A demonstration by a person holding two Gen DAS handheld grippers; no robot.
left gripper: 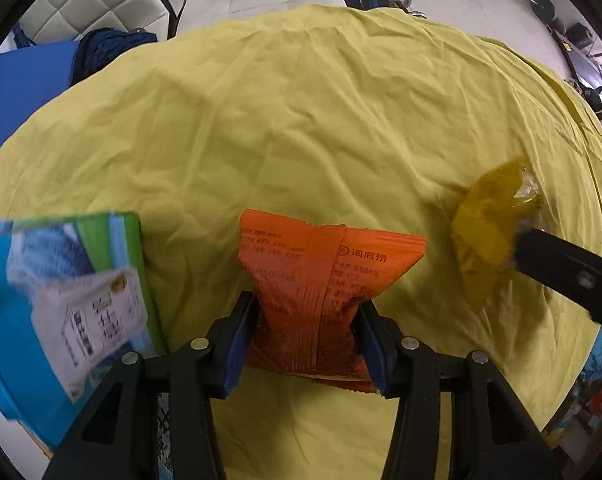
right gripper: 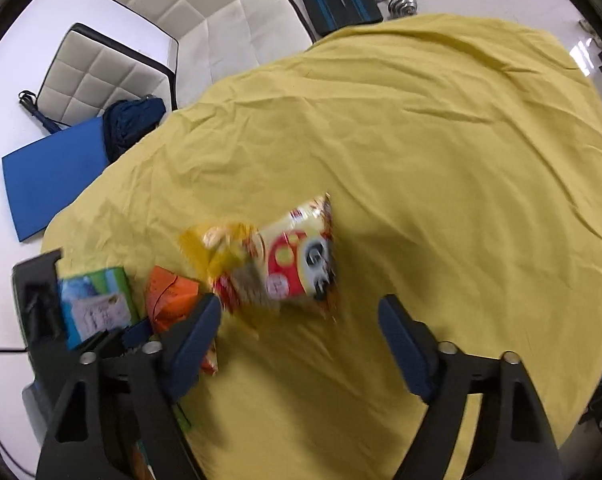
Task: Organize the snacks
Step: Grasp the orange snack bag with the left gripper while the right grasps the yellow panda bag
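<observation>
The orange packet (left gripper: 317, 292) sits pinched between the two blue pads of the left gripper (left gripper: 307, 336), squeezed at its lower half so the top flares out wide. It appears to be held just above or resting on the yellow cloth (left gripper: 301, 120) that covers the table; the left wrist view cannot settle which. In the right wrist view the same orange packet (right gripper: 171, 296) shows beside the green-and-blue box (right gripper: 97, 304), which stands just to its left (the box is blurred in both views, so its print is unreadable).

The right gripper (right gripper: 301, 332) is spread wide with nothing between its fingers. Ahead of it lies the yellow-and-red packet (right gripper: 277, 260), smeared by motion blur, on the cloth close to the left finger's tip. From the left wrist view that yellow packet (left gripper: 489, 232) appears at the right, with a black finger of the right gripper touching or overlapping its near edge.

The step in hand looks like gathering: the left hand has its snack and is bringing it toward the box, while the right is set to collect the next one. The next move probably calls for centring the open fingers over the yellow-and-red packet and closing gently (a soft, puffy bag will slip or crush), then placing both snacks next to the box.
</observation>
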